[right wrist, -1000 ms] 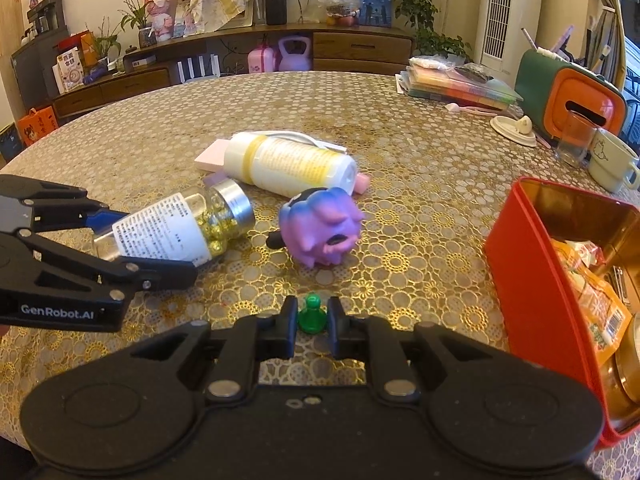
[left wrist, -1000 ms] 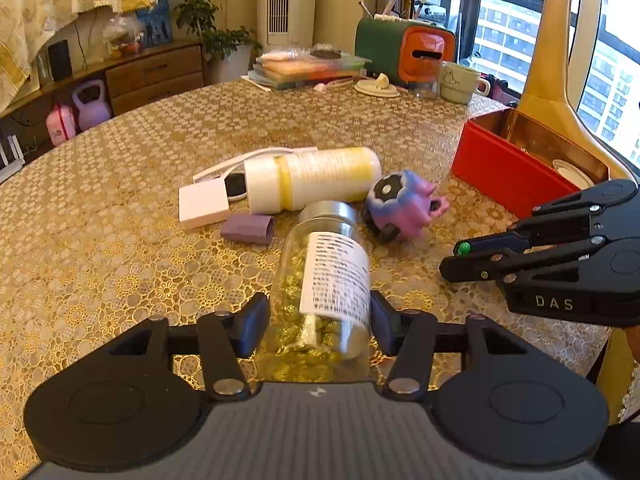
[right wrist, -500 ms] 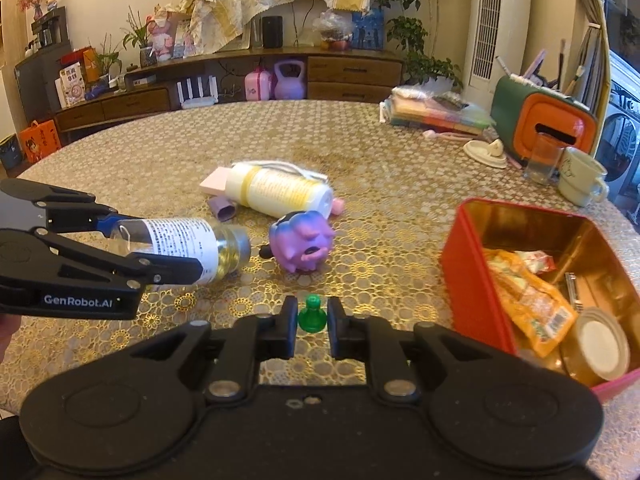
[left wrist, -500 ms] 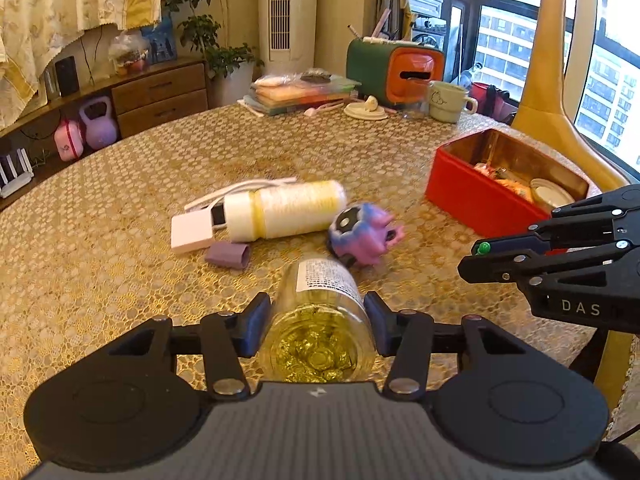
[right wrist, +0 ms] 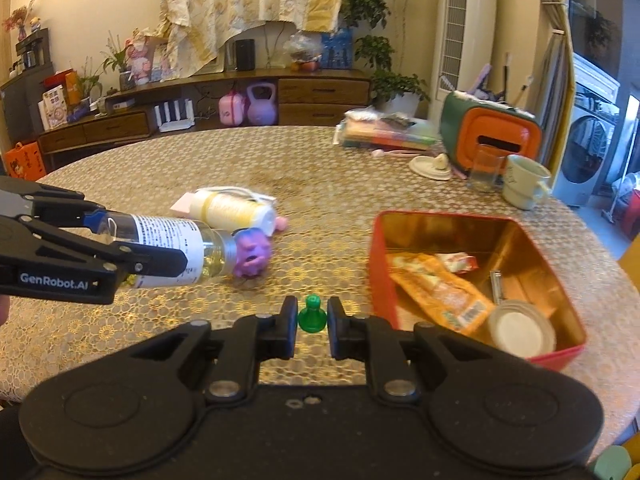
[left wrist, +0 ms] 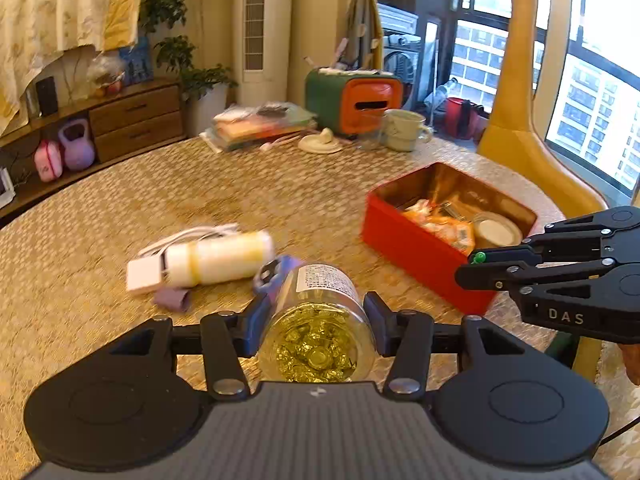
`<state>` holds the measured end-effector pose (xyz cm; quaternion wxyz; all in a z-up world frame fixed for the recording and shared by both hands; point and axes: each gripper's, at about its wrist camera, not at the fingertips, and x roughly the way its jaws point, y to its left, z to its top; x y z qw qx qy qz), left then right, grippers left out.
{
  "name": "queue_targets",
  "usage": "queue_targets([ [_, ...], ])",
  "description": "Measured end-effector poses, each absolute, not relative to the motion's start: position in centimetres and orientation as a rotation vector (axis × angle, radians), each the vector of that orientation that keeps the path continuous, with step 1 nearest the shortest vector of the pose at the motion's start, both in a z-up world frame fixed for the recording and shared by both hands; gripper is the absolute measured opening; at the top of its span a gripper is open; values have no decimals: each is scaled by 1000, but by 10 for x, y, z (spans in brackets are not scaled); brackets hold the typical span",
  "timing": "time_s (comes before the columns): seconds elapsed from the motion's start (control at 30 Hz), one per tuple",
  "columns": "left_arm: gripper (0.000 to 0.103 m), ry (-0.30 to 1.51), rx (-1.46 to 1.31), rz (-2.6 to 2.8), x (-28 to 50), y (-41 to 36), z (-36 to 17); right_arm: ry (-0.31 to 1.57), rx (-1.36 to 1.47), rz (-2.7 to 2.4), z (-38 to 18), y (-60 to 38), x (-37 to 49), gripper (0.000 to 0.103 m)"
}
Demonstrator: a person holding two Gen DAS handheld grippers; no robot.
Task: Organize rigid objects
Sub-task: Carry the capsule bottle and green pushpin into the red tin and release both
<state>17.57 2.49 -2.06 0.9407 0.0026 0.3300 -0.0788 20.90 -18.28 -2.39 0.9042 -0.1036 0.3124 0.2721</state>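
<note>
My left gripper (left wrist: 316, 316) is shut on a clear bottle of yellow capsules (left wrist: 318, 332), held level above the table; it also shows in the right wrist view (right wrist: 168, 250). My right gripper (right wrist: 313, 320) is shut on a small green pawn (right wrist: 312, 316), also seen in the left wrist view (left wrist: 478, 257), raised near the open red tin (right wrist: 472, 276). The tin (left wrist: 420, 244) holds snack packets and a round lid. A purple toy (right wrist: 252, 254), a white and yellow bottle (left wrist: 218, 260) and a white charger (left wrist: 144, 276) lie on the table.
A small purple piece (left wrist: 172, 298) lies by the charger. At the table's far side stand a green and orange box (right wrist: 492, 140), a glass (right wrist: 486, 168), a mug (right wrist: 524, 182), a saucer (right wrist: 430, 166) and a stack of books (right wrist: 384, 132). A yellow chair (left wrist: 528, 136) stands beyond the tin.
My left gripper has lifted the capsule bottle off the table and turned it level. Both grippers have risen and now stand higher above the table, nearer the red tin.
</note>
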Motion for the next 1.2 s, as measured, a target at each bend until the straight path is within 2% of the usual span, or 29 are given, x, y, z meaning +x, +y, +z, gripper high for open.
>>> queue_targets([
  [0.57,50,659,7,-290,214,-58,-2,605,-170,449,-5,-252,234,14],
  [1.03,50,652,57,-344,255,-111,-9,639,-101,374,-22,-297,267,14],
  [1.2,50,632,-7,-347,279,-117,-2,655,-95,363,-29,-300,286,14],
])
